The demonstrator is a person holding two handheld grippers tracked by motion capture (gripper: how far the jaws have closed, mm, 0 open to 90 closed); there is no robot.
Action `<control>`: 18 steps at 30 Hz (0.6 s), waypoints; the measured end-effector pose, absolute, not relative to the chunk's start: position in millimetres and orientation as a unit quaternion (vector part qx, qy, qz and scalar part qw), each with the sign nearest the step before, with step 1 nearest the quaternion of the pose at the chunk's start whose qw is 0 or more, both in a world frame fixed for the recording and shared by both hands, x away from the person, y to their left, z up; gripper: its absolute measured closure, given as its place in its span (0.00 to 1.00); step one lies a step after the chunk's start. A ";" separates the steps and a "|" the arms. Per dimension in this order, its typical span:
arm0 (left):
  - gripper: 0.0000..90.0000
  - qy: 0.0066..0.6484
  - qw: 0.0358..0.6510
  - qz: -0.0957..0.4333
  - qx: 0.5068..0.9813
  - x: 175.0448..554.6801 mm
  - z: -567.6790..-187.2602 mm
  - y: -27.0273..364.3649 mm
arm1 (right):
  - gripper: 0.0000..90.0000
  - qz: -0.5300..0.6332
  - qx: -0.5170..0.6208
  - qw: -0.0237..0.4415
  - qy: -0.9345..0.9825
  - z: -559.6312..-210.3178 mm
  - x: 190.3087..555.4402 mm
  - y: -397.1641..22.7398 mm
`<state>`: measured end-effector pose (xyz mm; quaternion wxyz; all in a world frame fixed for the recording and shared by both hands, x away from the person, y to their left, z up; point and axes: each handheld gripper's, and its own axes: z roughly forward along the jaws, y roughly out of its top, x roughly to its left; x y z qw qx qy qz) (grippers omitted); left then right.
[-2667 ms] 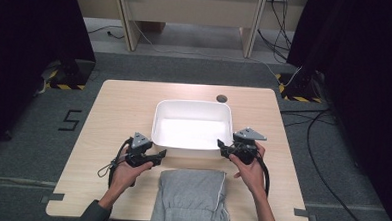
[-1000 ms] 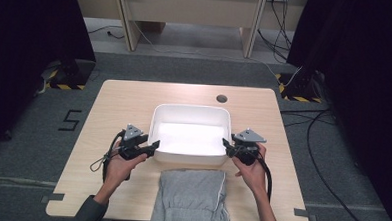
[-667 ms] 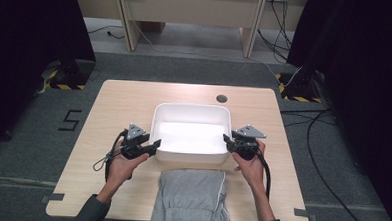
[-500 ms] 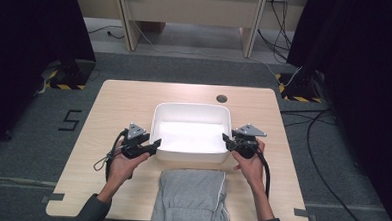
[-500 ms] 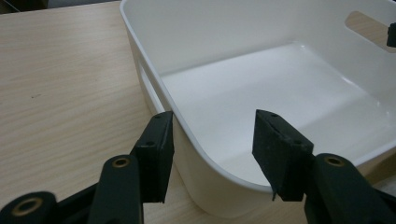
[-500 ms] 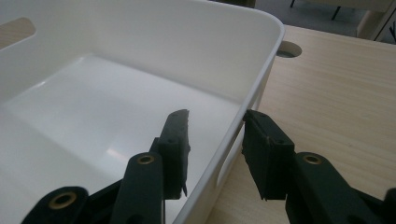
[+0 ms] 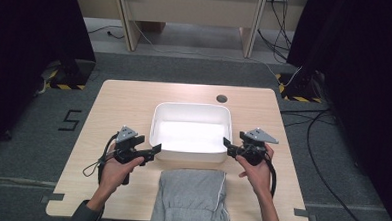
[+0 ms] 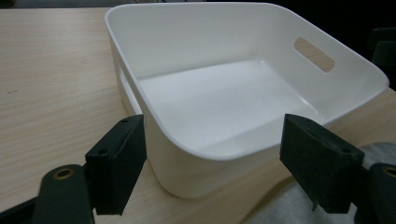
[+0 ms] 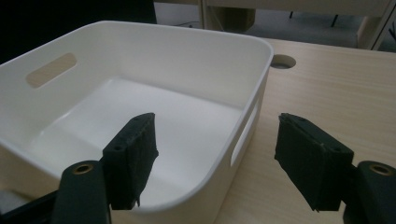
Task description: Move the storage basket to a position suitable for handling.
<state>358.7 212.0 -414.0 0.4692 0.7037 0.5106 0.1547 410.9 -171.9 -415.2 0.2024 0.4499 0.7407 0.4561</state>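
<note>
A white plastic tub [image 7: 190,133] stands empty in the middle of the wooden table [image 7: 124,107]. My left gripper [image 7: 154,149] is at its near left corner. In the left gripper view the tub's [image 8: 210,60] corner rim lies between the left gripper's [image 8: 215,135] jaws, which have just been opening and stand clear of it. My right gripper [image 7: 226,143] is at the near right corner. Its jaws have also just been opening. In the right gripper view the right gripper [image 9: 215,135] straddles the tub's [image 9: 154,70] side wall without pressing on it.
A folded grey garment [image 7: 192,198] lies at the table's front edge, just in front of the tub, and its edge shows as grey cloth [image 8: 280,210] in the left gripper view. A round cable hole [image 7: 221,98] sits behind the tub. Bare tabletop lies on both sides.
Since the oldest frame the tub has come a little nearer to the person. In the last half second both grippers' jaws have spread apart at the tub's near corners.
</note>
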 end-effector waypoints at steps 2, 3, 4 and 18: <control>0.23 0.509 0.470 0.144 0.707 351.1 -414.3 212.3 | 0.32 0.454 0.447 0.201 0.744 -414.3 401.7 -176.0; 0.23 0.507 0.468 0.142 0.710 347.0 -414.9 212.3 | 0.31 0.452 0.448 0.198 0.746 -413.5 397.7 -178.4; 0.22 0.503 0.466 0.142 0.714 342.9 -416.1 212.3 | 0.31 0.453 0.447 0.199 0.745 -412.6 394.3 -180.5; 0.20 0.492 0.448 0.110 0.739 287.4 -449.6 209.1 | 0.27 0.444 0.439 0.160 0.764 -438.7 347.8 -190.7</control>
